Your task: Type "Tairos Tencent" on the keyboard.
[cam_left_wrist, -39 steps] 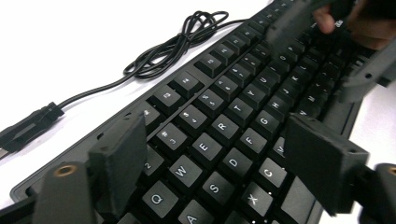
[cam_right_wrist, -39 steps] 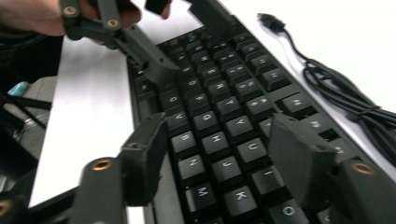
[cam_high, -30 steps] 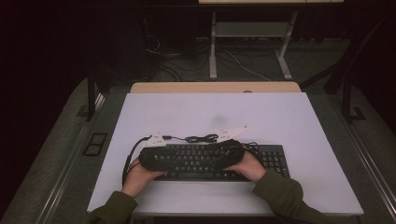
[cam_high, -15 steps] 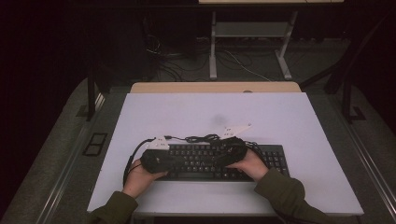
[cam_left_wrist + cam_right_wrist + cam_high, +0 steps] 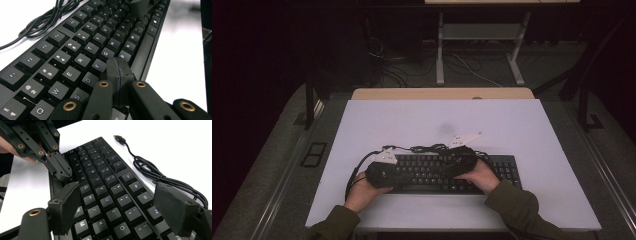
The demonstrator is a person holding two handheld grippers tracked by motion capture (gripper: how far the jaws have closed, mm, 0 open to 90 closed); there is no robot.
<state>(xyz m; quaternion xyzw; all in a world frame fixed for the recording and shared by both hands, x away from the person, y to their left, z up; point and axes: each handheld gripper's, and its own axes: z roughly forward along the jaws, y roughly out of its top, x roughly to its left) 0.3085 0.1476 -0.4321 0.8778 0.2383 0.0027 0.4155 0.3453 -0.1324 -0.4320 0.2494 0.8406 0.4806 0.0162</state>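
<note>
A black keyboard (image 5: 492, 170) lies near the front edge of the white table (image 5: 512, 125), with its black cable (image 5: 427, 148) bunched just behind it. My left gripper (image 5: 404, 175) is shut with nothing between its pads, its tip (image 5: 117, 75) resting low over the F and V keys of the keyboard (image 5: 75, 47). My right gripper (image 5: 449, 170) is open above the keyboard (image 5: 105, 185), around the U, J and K keys. Its pads (image 5: 66, 205) stand wide apart. In the right gripper view, the shut left gripper (image 5: 61, 171) touches the keys farther off.
The coiled cable (image 5: 160, 178) ends in a loose USB plug (image 5: 119, 138) on bare white table behind the keyboard. Cable loops (image 5: 47, 20) lie beside the function row. A wooden desk edge (image 5: 442, 93) and a dark floor with wires lie beyond the table.
Both hands have shifted only slightly over the keyboard. Nothing was picked up or let go.
</note>
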